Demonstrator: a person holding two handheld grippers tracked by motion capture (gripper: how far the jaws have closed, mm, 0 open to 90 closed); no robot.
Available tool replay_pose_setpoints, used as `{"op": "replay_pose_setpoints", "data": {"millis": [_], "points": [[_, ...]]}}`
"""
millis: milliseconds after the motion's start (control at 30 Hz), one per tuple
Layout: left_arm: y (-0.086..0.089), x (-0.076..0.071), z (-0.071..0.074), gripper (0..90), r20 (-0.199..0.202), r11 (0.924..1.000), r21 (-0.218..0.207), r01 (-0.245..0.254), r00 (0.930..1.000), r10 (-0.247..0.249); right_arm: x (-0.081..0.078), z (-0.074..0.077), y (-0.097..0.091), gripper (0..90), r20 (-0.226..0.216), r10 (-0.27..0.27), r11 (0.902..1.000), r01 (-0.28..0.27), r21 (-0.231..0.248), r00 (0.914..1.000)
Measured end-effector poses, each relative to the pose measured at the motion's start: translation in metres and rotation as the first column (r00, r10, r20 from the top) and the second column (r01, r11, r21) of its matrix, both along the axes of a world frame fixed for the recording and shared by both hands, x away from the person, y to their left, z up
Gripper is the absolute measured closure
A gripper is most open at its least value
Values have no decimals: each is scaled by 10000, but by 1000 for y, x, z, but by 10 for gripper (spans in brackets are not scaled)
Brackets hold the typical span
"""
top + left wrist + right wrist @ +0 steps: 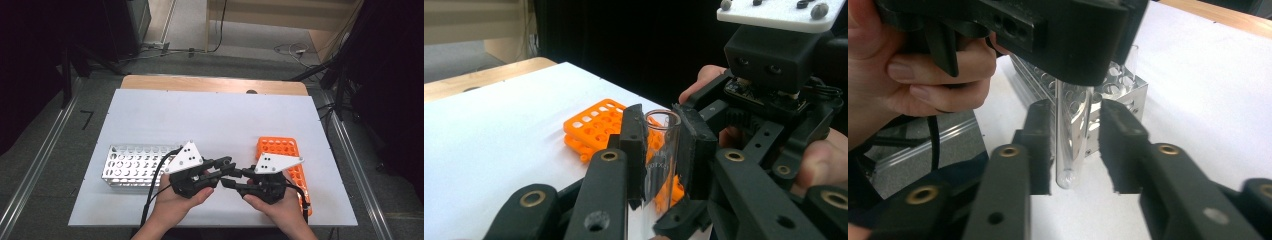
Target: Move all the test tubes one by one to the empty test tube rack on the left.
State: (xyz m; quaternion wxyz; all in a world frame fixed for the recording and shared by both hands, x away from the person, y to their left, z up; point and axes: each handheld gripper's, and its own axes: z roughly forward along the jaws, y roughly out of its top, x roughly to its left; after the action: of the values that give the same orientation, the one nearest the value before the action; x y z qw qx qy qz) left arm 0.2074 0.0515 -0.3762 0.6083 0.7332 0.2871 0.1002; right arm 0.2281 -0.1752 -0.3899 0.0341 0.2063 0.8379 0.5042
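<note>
Tubes: one, a clear glass tube (661, 150), standing between the pads of both tools.
Racks: two, one orange rack (280, 148) and one metal rack (131, 165).
Tools: two, a left tool (222, 172) and a right tool (231, 181), one in each hand.
Hands: two, a left hand (175, 202) and a right hand (280, 207).
Grey plates: two, one on top of each tool.
Worktops: one white worktop (210, 120), carrying both racks.
</note>
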Motion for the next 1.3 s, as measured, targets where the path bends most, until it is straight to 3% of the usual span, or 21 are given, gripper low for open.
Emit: {"op": "replay_pose_setpoints", "data": {"millis": [567, 933, 1300], "points": [[27, 6, 7, 756, 249, 9966, -124, -814, 9963, 816, 4, 12, -15, 0, 178, -565, 9983, 563, 136, 9982], [51, 13, 9, 757, 282, 9883, -229, -1508, 9881, 1514, 8, 17, -32, 0, 392, -1137, 9933, 1127, 257, 9927], [81, 24, 7, 757, 241, 9707, -267, -2387, 9706, 2393, 14, 17, -54, 0, 561, -1651, 9863, 1646, 137, 9847]]}}
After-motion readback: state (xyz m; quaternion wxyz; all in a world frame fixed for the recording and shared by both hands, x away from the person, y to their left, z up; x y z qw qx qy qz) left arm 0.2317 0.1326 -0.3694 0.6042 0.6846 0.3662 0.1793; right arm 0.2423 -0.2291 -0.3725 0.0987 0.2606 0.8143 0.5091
